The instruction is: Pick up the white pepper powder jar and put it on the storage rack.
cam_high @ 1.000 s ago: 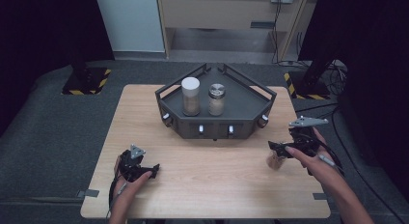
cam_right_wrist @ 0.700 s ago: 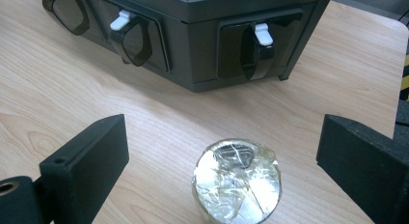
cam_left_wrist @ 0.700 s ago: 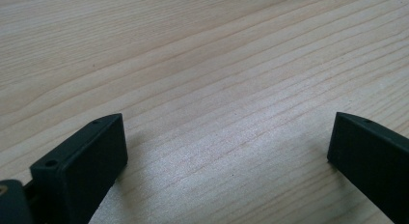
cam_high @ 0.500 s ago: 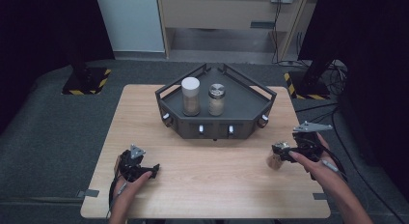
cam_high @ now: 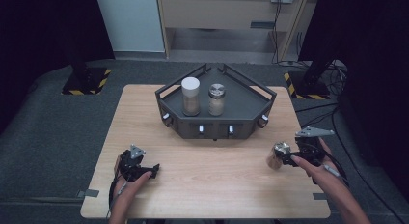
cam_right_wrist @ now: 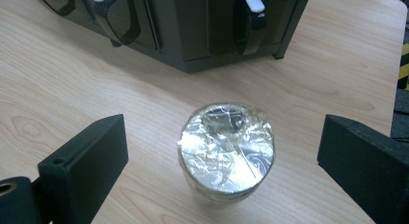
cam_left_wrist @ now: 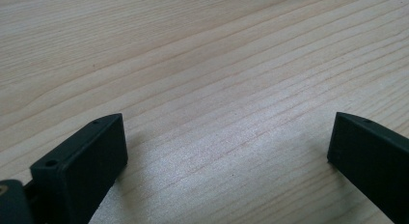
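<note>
The left gripper has its two black jaws rising from the bottom corners, standing wide apart with nothing between them. Below and beyond them lies the table, pale wood with fine grain lines running slantwise. The left jaw casts a soft shadow on the wood just beside it.

Open wood in front, dark rack at the back

The table lay bare between the left gripper and the right gripper, so a hand could pass there. The foil-topped jar stood between the right gripper's wide jaws, with free gaps on both sides. Behind, the dark rack with two jars blocked the middle; narrow wood strips stayed free beside it.
</note>
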`<state>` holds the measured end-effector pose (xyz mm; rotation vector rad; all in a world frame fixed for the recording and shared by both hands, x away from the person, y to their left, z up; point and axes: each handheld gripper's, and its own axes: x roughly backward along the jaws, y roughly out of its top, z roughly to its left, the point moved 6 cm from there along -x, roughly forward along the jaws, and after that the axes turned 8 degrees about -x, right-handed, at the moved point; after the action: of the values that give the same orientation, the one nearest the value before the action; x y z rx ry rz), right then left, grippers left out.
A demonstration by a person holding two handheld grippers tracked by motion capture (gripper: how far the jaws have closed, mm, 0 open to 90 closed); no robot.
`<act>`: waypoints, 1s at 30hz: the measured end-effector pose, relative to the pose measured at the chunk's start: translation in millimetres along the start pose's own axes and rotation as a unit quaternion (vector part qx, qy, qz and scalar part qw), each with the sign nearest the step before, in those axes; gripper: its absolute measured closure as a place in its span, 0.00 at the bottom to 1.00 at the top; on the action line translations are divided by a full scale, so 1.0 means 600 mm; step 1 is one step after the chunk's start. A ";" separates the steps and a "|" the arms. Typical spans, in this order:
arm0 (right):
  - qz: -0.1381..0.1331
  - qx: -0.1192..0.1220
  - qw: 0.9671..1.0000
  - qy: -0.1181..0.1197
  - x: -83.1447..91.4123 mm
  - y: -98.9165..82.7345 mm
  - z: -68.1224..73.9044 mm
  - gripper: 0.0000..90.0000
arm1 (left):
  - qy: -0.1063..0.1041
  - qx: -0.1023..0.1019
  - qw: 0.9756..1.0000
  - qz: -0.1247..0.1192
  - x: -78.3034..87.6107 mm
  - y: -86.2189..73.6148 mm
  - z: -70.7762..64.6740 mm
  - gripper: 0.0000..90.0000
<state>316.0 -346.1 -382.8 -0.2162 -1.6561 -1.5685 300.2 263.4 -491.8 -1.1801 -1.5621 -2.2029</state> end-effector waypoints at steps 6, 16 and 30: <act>0.002 -0.005 1.000 -0.002 0.000 -0.010 -0.006 0.04 | 0.000 0.000 1.000 0.000 0.000 0.000 0.000 0.00; 0.007 -0.011 1.000 -0.004 -0.004 -0.030 -0.012 0.04 | 0.000 0.000 1.000 0.000 0.000 0.000 0.000 0.00; 0.012 -0.019 1.000 -0.002 -0.012 -0.053 -0.015 0.04 | 0.000 0.000 1.000 0.000 0.000 0.000 0.000 0.00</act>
<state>304.6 -357.7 -412.6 -0.2587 -1.6219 -1.5823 300.2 263.4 -491.8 -1.1801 -1.5618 -2.2028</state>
